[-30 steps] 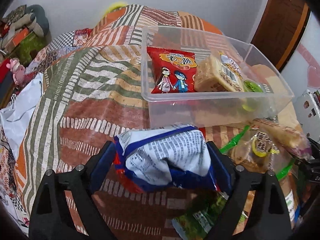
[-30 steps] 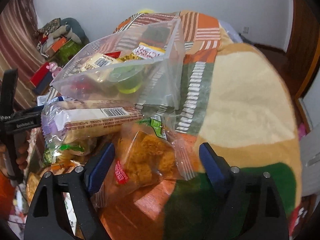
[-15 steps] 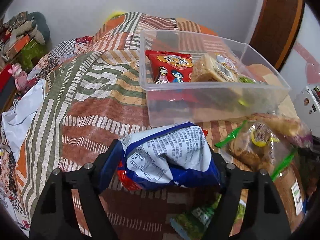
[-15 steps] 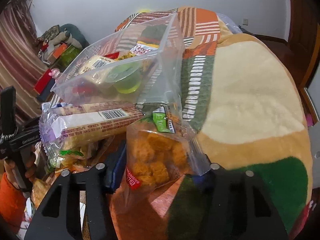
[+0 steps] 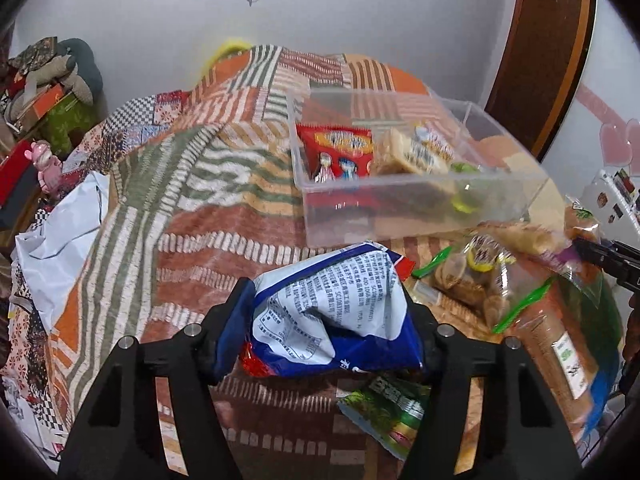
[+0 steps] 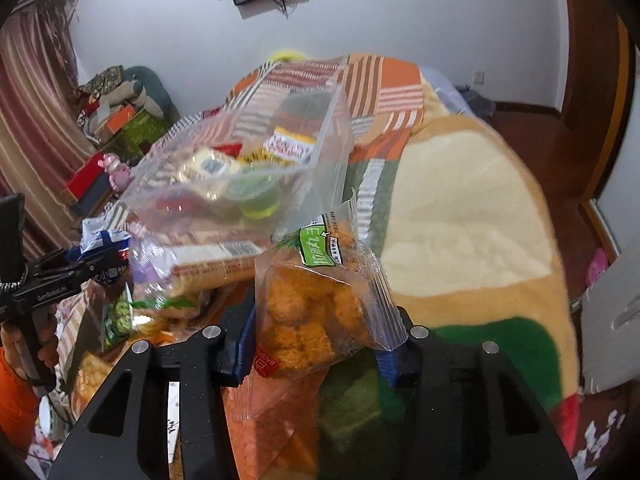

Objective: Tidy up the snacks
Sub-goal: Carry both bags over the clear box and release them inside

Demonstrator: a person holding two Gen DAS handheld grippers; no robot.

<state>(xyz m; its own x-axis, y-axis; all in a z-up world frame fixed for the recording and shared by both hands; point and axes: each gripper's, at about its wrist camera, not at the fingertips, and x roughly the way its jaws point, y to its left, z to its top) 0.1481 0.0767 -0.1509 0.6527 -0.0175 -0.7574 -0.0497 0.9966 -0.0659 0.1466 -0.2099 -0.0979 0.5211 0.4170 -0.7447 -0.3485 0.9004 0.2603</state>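
My left gripper (image 5: pixel 324 320) is shut on a blue and white snack bag (image 5: pixel 332 312) and holds it above the patchwork blanket, in front of the clear plastic box (image 5: pixel 400 208). The box holds a red snack packet (image 5: pixel 336 152), a biscuit pack (image 5: pixel 416 156) and a green jelly cup (image 6: pixel 256 200). My right gripper (image 6: pixel 316 332) is shut on a clear bag of orange fried balls (image 6: pixel 312 312), lifted just right of the box (image 6: pixel 240 184). The left gripper also shows in the right wrist view (image 6: pixel 80 268).
A pile of loose snacks lies right of the left gripper: a long cracker pack (image 6: pixel 216 260), a clear cookie bag (image 5: pixel 472 276) and a green packet (image 5: pixel 388 412). A white plastic bag (image 5: pixel 60 232) lies at the left. A dark wooden door (image 5: pixel 548 40) stands behind.
My right gripper closed on the bag of orange balls and lifted it. My left gripper kept its hold on the blue and white bag and rose a little.
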